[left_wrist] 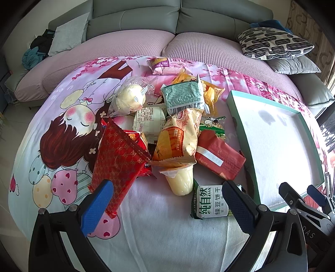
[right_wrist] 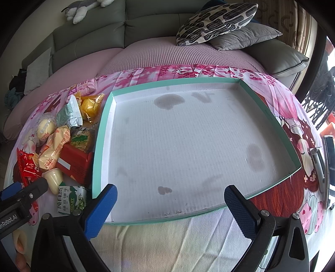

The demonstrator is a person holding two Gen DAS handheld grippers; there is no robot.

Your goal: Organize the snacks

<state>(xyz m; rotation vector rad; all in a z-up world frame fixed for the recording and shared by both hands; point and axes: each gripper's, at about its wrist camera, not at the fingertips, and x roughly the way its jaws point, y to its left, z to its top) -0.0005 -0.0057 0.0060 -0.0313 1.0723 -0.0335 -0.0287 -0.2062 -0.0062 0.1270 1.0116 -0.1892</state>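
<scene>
My left gripper (left_wrist: 167, 209) and right gripper (right_wrist: 170, 207) both hang released near the surface's front edge, snacks (left_wrist: 167, 129) heaped mid-surface just beside the tray's (right_wrist: 100, 134) left rim.

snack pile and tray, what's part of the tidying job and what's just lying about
For the job: snack pile, pudding cup, green biscuit packet, empty teal tray.
Lying about: patterned pillow, grey cushion, plush toy.
</scene>
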